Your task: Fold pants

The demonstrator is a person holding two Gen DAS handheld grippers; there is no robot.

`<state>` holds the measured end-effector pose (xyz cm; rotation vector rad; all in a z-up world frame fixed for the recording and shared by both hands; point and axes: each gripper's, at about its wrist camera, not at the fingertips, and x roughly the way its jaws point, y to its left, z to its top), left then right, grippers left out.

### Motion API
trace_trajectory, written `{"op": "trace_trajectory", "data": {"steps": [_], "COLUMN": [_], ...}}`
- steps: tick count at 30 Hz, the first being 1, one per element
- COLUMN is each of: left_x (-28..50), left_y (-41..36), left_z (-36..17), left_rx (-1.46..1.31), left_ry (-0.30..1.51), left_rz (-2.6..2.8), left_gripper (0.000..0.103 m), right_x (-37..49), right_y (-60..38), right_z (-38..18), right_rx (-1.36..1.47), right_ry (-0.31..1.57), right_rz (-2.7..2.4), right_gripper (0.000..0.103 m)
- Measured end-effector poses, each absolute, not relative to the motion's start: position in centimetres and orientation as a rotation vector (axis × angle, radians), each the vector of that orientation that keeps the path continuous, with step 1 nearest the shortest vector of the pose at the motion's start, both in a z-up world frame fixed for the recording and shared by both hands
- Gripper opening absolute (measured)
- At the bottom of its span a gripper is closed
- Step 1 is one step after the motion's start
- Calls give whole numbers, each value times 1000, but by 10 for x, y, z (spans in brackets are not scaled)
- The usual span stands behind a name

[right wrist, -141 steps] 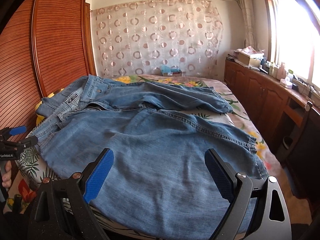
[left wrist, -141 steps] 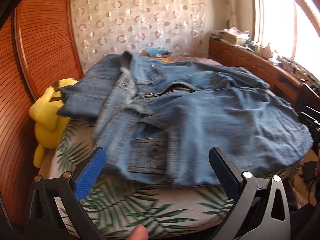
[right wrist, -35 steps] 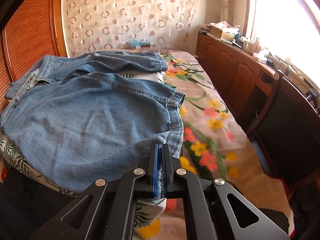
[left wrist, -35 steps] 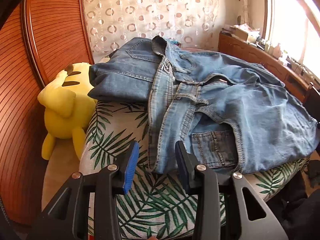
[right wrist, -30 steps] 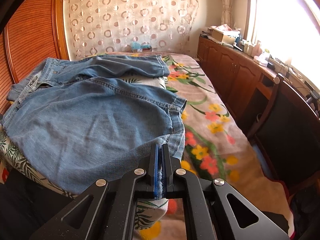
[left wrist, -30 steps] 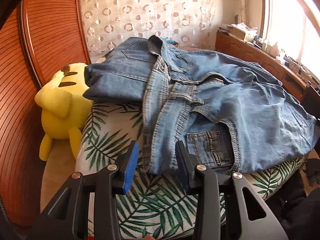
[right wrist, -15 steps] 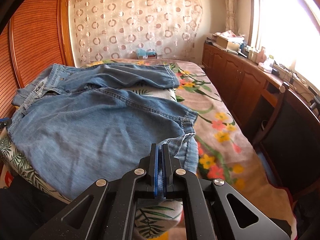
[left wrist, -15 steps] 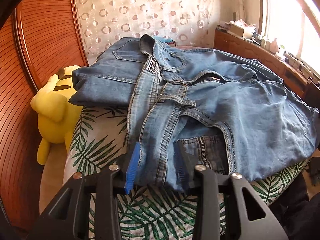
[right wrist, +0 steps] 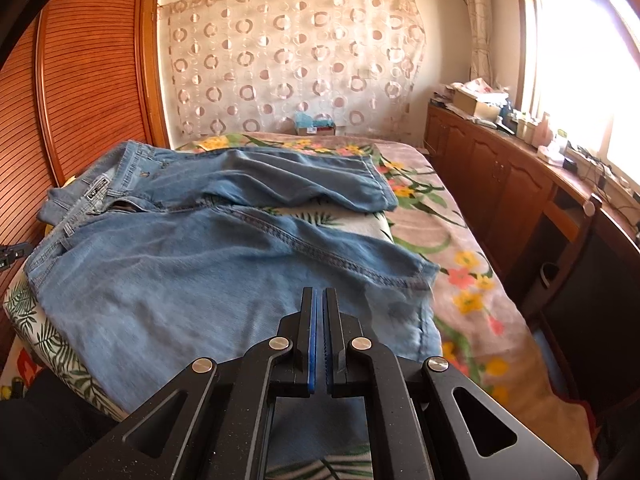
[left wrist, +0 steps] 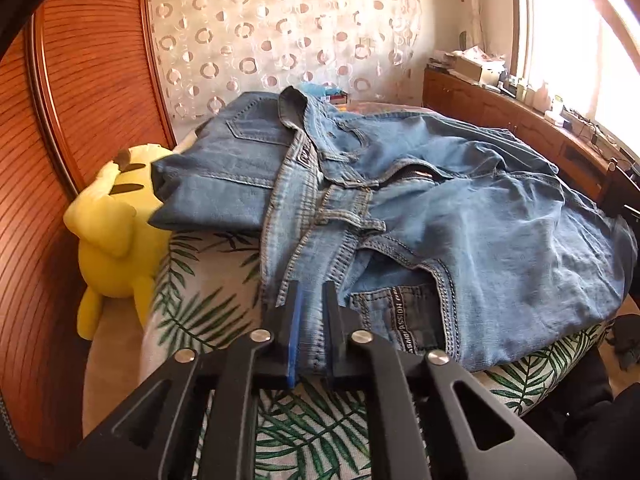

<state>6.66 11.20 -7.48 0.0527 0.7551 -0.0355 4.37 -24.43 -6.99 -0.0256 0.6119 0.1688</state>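
Blue jeans (left wrist: 460,220) lie spread on the bed, waistband at the near left in the left wrist view. My left gripper (left wrist: 310,300) straddles the near end of the waistband. Its jaws are closing, and denim fills the narrow gap between the pads. In the right wrist view the near leg of the jeans (right wrist: 180,280) stretches toward me. My right gripper (right wrist: 319,300) is shut on that leg's near hem corner, and denim hangs under the fingers. The other leg (right wrist: 300,184) lies flat farther back.
A yellow plush toy (left wrist: 108,232) sits between the bed's left edge and the slatted wooden doors (left wrist: 92,80). The bed has a leaf-print cover (left wrist: 192,300) and a floral blanket (right wrist: 460,280). Wooden cabinets (right wrist: 500,184) and a dark chair (right wrist: 592,280) line the right side.
My left gripper moved forward over the waistband and its jaws narrowed around the denim. My right gripper stayed shut on the hem and tipped up slightly, dragging the leg corner.
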Motion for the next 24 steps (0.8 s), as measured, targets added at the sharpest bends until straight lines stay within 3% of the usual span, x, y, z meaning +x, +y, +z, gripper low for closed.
{"op": "trace_trajectory", "data": {"steps": [2, 7, 8, 9, 24], "left_x": [65, 62, 61, 60, 62], "left_y": [117, 129, 130, 132, 137], "left_z": [-71, -69, -70, -71, -103], "left_rx": [53, 20, 18, 15, -8], "left_ry": [747, 735, 733, 729, 800], "left_rz": [-30, -51, -45, -40, -58], "left_gripper": [24, 58, 76, 87, 87], "right_x": [46, 52, 53, 53, 50], "right_y": [-243, -240, -239, -239, -263], "right_z": [-72, -77, -77, -79, -79], "right_rx": [-28, -40, -44, -47, -13], "right_ry": [610, 620, 623, 627, 709], "right_rz": [176, 192, 193, 195, 164], "right_gripper": [3, 3, 3, 3, 3]}}
